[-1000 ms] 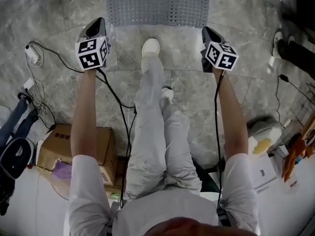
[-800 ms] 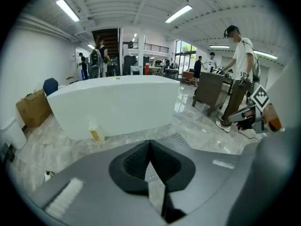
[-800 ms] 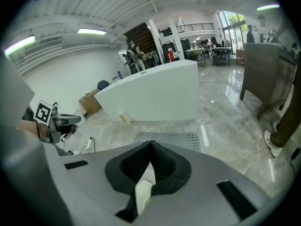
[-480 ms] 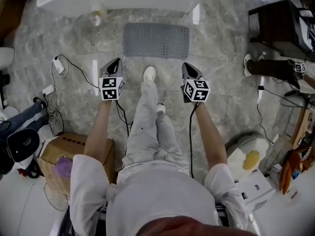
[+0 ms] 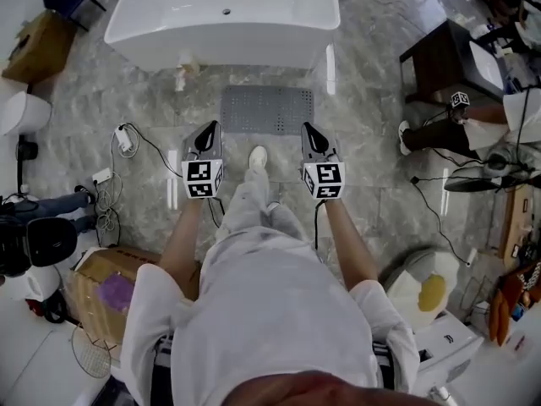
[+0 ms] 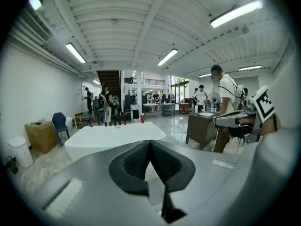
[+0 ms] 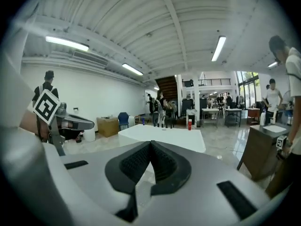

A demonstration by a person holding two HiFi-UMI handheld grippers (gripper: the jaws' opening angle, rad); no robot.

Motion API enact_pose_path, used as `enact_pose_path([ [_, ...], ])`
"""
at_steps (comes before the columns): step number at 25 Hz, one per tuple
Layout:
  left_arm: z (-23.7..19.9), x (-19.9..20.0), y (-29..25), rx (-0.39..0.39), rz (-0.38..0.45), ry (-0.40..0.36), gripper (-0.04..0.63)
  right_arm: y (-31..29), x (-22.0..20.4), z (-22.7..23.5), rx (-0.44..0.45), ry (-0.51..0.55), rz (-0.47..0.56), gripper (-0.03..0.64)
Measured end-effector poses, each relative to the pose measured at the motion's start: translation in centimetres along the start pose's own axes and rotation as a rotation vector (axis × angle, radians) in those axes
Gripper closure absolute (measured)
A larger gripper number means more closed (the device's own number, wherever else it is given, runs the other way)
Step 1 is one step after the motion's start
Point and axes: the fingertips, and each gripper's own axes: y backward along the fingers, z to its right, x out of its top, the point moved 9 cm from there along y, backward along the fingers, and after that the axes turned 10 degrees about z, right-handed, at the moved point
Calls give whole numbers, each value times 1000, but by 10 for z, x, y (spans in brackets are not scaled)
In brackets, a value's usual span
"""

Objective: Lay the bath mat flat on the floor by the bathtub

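Head view, from above. The grey perforated bath mat (image 5: 266, 110) lay flat on the marble floor (image 5: 363, 150), just in front of the white bathtub (image 5: 224, 11), its long edge parallel to the tub's side. You held the left tongs (image 5: 212, 128) and the right tongs (image 5: 306, 128) side by side, both pointing toward the tub. Their tips appeared near the mat's two near corners (how high they were above it could not be told). Your shoe (image 5: 257, 157) stood between them, just short of the mat. In the left and right gripper views, each pair of tongs was pressed together with nothing between, and the tub lay ahead.
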Motion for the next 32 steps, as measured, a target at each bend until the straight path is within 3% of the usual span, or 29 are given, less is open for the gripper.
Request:
enact_pose_path([
  [4,30,38,46,9,70,-49,595,43,44,-22,-5,46,112,615],
  [9,55,64,99,49,146,10,595,92,85,-34,-48,37,217,615],
  [12,55,88,110,46,229,2,595,111,103,-34,-107,-13,268,617],
  [16,52,117,116,18,332,-34,595,129,115,-44,-151,26,301,617],
  [20,43,143,119,-33,422,56,595,130,131,-53,-177,39,329,617],
  [25,35,164,128,-111,481,94,595,121,162,-68,-161,59,388,617],
  [28,27,162,129,-162,472,151,595,112,167,-80,-158,71,386,617],
  [32,10,156,132,-151,453,219,597,102,165,-97,-156,93,358,617],
])
